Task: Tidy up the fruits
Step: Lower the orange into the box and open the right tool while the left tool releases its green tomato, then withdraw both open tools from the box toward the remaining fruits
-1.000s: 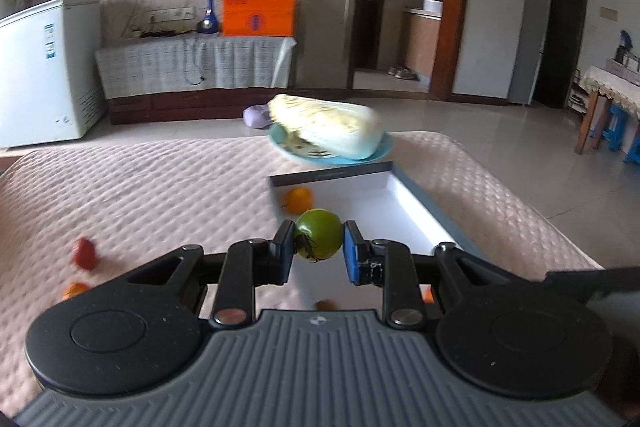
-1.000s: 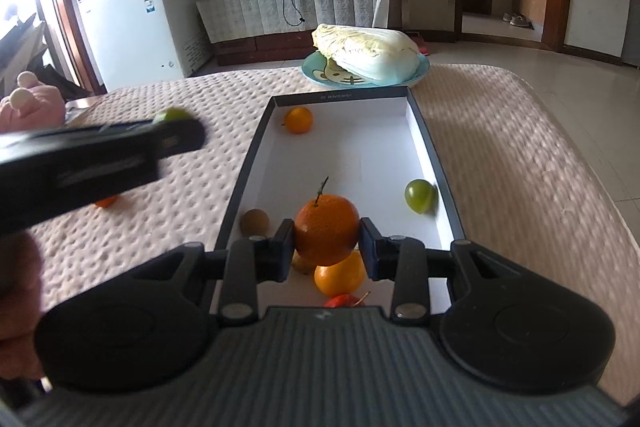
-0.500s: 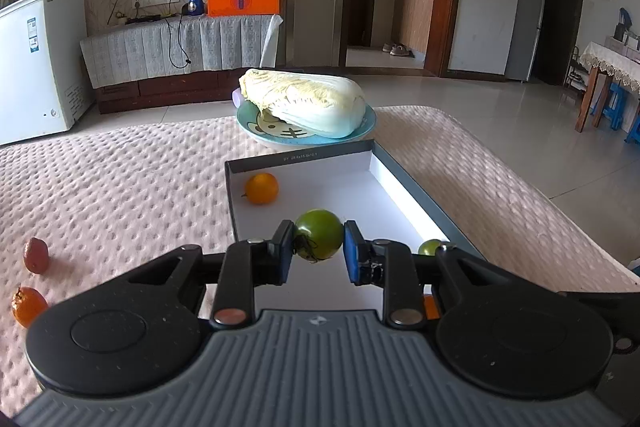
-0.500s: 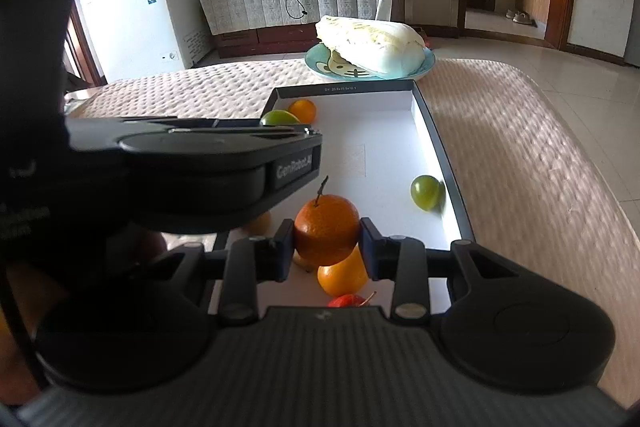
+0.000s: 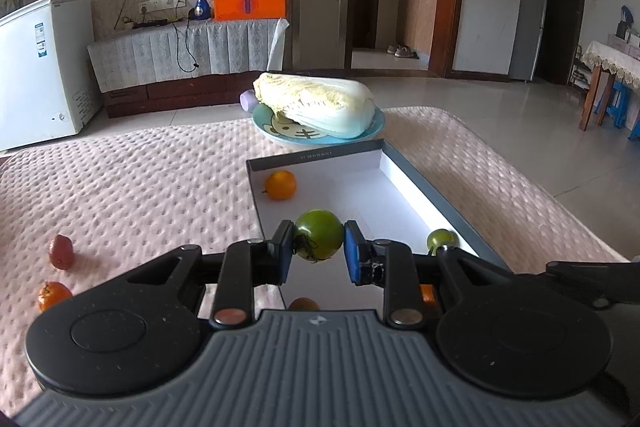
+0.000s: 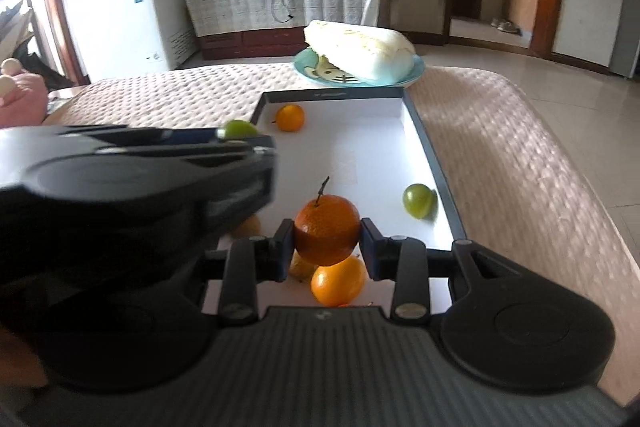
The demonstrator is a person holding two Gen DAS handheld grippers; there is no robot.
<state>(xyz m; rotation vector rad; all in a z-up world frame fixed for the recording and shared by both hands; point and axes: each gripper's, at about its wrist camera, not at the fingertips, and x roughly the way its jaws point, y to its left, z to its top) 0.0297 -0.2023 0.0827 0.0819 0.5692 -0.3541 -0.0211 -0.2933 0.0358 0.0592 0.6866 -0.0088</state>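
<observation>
Pink quilted table cover (image 5: 152, 179), tiled living room, white freezer (image 5: 36, 75) at the left wall. White tray (image 5: 420, 195) holds a small orange (image 5: 281, 185), a green fruit (image 5: 439, 239) and more oranges at the near end; a plate (image 5: 280, 135) with cabbage (image 5: 316, 103) sits behind it. Left gripper (image 5: 319, 251) clamps a green tomato (image 5: 319, 239), right gripper (image 6: 325, 247) a stemmed orange (image 6: 327, 230), both over the tray.

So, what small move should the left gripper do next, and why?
Probably lower a little and open. The left gripper holds a green fruit above the white floor of the box, where other fruits already lie.
</observation>
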